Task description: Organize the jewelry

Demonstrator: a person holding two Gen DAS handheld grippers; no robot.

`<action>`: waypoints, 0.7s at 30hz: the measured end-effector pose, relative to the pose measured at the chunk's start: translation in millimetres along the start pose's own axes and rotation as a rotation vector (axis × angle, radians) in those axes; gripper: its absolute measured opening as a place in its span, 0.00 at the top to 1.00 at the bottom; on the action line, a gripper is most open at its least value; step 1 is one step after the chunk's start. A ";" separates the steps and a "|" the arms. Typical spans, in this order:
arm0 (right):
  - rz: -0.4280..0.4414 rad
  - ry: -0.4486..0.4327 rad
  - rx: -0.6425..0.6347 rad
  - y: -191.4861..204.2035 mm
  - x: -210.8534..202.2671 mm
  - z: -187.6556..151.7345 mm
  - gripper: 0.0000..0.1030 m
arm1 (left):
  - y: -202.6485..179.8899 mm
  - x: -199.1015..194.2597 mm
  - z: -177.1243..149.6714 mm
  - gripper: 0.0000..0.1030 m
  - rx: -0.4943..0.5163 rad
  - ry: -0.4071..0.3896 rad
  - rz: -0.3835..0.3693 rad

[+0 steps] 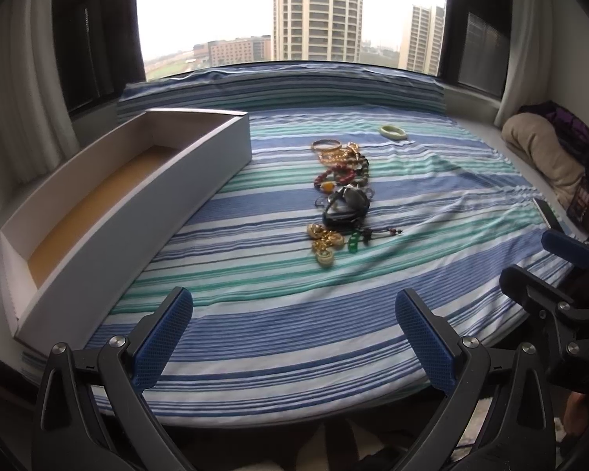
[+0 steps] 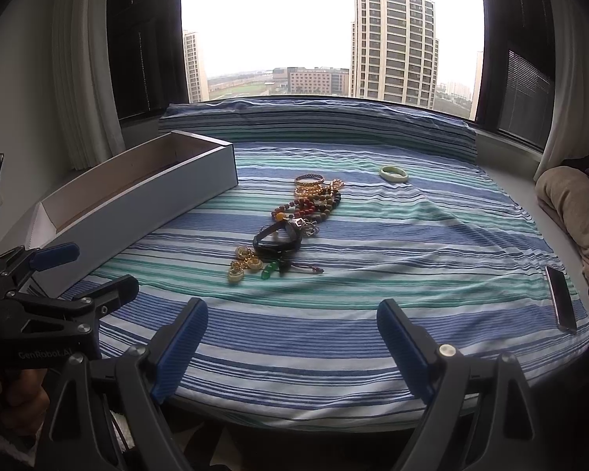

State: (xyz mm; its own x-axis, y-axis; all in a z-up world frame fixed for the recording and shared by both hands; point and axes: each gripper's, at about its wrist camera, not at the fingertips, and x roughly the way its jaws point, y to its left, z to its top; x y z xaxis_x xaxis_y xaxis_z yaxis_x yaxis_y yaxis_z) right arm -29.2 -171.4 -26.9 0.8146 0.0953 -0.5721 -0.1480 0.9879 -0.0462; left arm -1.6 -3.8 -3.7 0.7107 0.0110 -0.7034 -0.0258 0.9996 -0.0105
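Note:
A pile of jewelry (image 1: 341,192) lies in a line on the striped cloth (image 1: 294,333): gold bangles, bead bracelets, a dark watch (image 1: 345,204), gold earrings and green pieces. It also shows in the right wrist view (image 2: 290,223). A pale green bangle (image 1: 393,132) lies apart, farther right; it shows in the right wrist view too (image 2: 394,174). A long open white box (image 1: 110,204) with a brown floor stands at the left, empty. My left gripper (image 1: 294,314) is open and empty, short of the pile. My right gripper (image 2: 292,325) is open and empty too.
A phone (image 2: 560,299) lies at the cloth's right edge. Folded beige and purple fabric (image 1: 546,157) sits at the right. A striped cushion (image 1: 278,90) runs along the window at the back. Curtains hang at both sides.

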 end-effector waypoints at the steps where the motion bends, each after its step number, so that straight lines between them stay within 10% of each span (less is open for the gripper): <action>1: 0.000 0.000 -0.001 0.4 0.2 0.2 0.12 | 0.0 0.0 0.0 0.00 0.000 0.000 0.000; 21: -0.001 0.001 0.001 0.3 0.9 -0.7 0.12 | 2.8 -0.7 1.3 0.00 0.001 0.002 0.002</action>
State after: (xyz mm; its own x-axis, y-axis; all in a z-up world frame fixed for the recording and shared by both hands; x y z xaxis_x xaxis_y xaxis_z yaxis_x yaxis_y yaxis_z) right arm -28.9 -171.1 -28.0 0.8144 0.0938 -0.5726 -0.1464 0.9881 -0.0464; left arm -1.2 -0.9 -2.3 0.7090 0.0128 -0.7051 -0.0268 0.9996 -0.0088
